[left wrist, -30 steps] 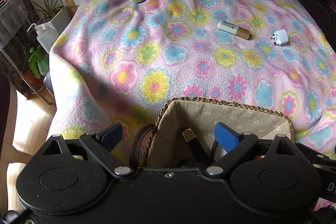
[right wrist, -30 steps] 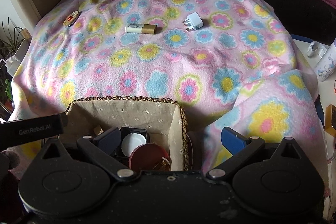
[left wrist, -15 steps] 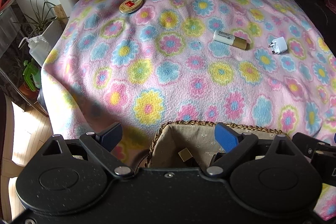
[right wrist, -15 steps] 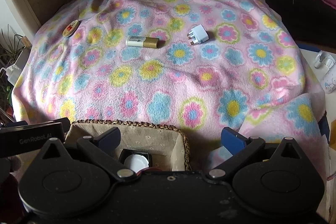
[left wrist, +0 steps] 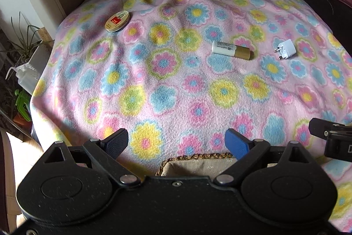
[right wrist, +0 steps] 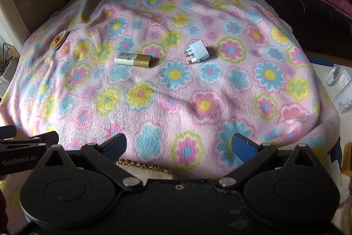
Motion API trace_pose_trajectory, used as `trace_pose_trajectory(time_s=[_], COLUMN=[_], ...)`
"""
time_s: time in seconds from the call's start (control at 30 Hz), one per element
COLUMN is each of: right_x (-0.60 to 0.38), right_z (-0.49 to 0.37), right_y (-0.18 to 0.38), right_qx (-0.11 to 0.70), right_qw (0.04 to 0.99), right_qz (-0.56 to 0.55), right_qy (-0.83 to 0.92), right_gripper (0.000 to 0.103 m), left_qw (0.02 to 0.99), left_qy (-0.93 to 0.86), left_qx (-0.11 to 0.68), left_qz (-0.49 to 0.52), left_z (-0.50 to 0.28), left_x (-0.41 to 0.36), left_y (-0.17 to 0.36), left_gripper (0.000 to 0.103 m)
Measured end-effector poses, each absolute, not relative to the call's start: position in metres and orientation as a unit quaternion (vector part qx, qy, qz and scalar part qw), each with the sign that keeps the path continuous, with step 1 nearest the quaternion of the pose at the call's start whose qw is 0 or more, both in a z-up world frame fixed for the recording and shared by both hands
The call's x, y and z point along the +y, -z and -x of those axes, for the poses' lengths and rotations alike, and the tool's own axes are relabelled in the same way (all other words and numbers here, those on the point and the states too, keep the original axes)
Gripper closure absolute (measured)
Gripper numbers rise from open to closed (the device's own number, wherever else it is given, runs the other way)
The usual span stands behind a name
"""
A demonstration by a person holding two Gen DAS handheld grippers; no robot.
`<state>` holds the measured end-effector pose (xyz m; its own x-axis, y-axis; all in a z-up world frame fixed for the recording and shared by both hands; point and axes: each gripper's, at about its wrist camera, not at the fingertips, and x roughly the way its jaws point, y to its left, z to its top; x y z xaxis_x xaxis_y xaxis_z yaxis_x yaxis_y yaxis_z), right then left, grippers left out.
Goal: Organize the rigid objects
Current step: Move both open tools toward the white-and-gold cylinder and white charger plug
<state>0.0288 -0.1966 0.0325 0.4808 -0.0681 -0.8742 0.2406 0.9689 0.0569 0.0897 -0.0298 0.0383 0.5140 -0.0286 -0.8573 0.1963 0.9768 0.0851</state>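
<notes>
Left wrist view
- Left gripper [left wrist: 177, 142]: jaws spread wide, nothing between them; poised above the basket [left wrist: 195, 161], of which only the braided far rim shows.
- Round tin [left wrist: 117, 21]: lies flat on the flowered blanket [left wrist: 154, 91], far left, well apart from the other items.
- Gold-and-white tube [left wrist: 231, 51]: on its side, mid-right.
- White plug [left wrist: 285, 50]: just right of the tube, pins pointing left.
- Risk: the tube looks free to roll on soft, rumpled fleece; a glancing finger could send it off line.

Right wrist view
- Right gripper [right wrist: 179, 144]: jaws wide apart, empty; basket rim [right wrist: 143, 165] low beneath it.
- Tube [right wrist: 134, 59]: left of centre; plug [right wrist: 197, 54] beside it, apart; tin [right wrist: 57, 43] far left near the blanket's edge.
- Risk: plug pins may snag fleece and drag the blanket on lifting.
- Risk: the flat tin offers little edge; fingers might pinch cloth instead.
- Risk: both grippers sit close together; reaching for the same item invites collision.
</notes>
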Motion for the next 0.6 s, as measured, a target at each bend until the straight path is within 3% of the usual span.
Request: trace_pose_trajectory(time_s=[0.6], right_x=[-0.246], right_z=[-0.139], right_y=[0.011], right_qx=[0.493], right_qw=[0.859], right_qz=[-0.050], right_qy=[0.126], right_gripper=[0.004], left_qw=[0.845], left_qy=[0.158], left_qx=[0.499], left_qz=[-0.111], left_z=[-0.209], left_x=[-0.095], left_y=[-0.010], left_gripper=[0.012])
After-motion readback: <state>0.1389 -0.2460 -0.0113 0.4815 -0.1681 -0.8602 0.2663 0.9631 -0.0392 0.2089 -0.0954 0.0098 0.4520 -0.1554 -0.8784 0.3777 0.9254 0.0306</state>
